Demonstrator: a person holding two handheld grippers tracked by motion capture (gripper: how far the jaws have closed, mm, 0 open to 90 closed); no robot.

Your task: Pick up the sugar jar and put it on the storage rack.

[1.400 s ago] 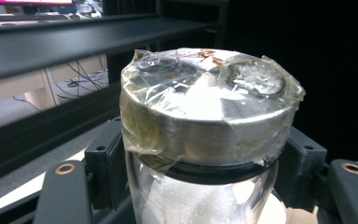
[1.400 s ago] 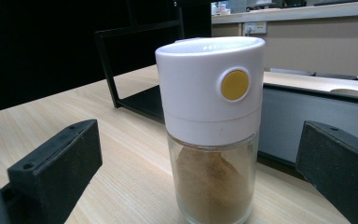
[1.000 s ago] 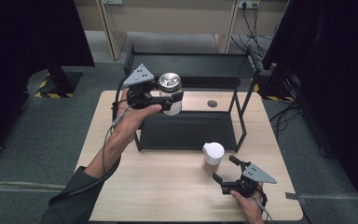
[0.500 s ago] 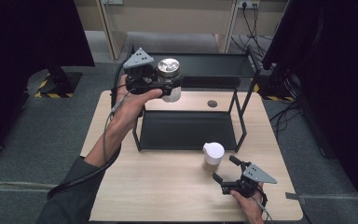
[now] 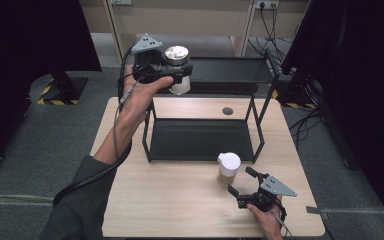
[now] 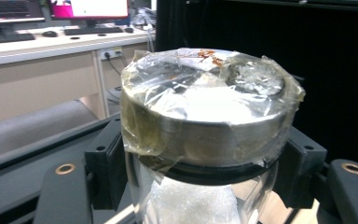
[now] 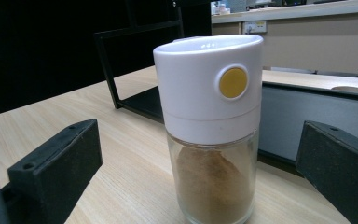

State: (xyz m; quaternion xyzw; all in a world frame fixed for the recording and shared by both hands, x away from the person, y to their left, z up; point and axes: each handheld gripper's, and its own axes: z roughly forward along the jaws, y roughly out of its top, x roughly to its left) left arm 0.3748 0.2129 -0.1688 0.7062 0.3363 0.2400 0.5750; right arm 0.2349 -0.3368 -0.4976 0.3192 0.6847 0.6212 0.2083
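My left gripper (image 5: 176, 75) is shut on a glass jar (image 5: 178, 70) with a silver lid wrapped in clear tape (image 6: 205, 105); white grains show in its glass body. I hold it in the air at the left end of the black shelf's upper tier (image 5: 230, 70). Its black jaws press the jar's neck from both sides in the left gripper view. My right gripper (image 5: 244, 182) rests on the table, open, just in front of a spice jar (image 5: 228, 167) with a white cap, a yellow button (image 7: 233, 82) and brown powder, which stands apart from both jaws.
The black two-tier wire shelf (image 5: 202, 137) stands at the back middle of the wooden table (image 5: 170, 200). A round cable hole (image 5: 227, 111) sits in the tabletop behind the lower tray. Dark curtains hang to both sides.
My left hand has lifted the silver-lidded jar from about the height of the shelf's lower part up to the level of the upper tier. The right gripper and the spice jar have stayed put.
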